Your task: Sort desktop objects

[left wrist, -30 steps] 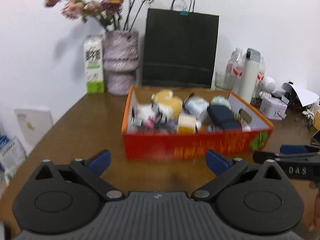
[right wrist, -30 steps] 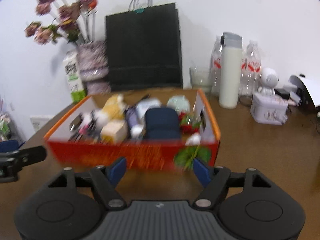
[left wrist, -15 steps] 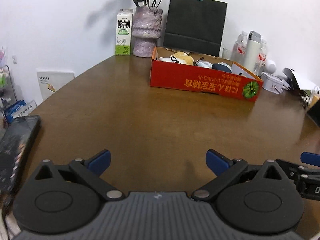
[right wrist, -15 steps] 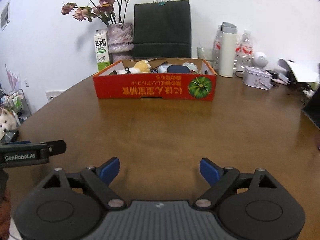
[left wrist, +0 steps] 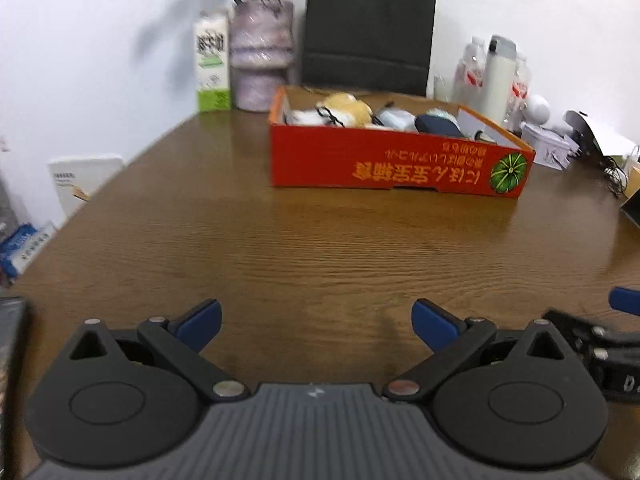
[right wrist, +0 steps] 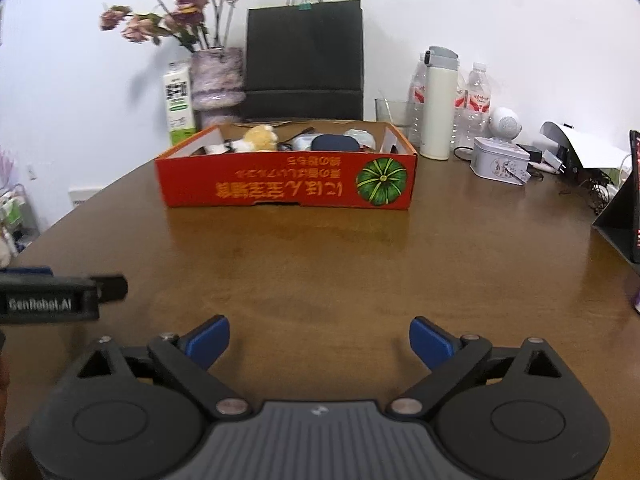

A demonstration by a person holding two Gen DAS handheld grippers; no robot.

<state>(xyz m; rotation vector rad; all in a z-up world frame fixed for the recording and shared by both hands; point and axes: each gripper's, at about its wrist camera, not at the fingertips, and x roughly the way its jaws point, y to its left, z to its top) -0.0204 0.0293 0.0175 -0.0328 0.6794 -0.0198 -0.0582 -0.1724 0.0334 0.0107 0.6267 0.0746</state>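
A red cardboard box stands on the brown wooden table, far from both grippers. It also shows in the right wrist view. It holds several small items, among them a yellow plush toy and a dark blue case. My left gripper is open and empty above bare table. My right gripper is open and empty as well. Each gripper shows at the edge of the other's view.
Behind the box stand a black paper bag, a vase of dried flowers and a milk carton. At the right are a white flask, water bottles, a white tin and cables. A dark stand sits at far right.
Both grippers pulled back from right at the box to the near table, then moved somewhat closer to it again. Both stayed open and empty.
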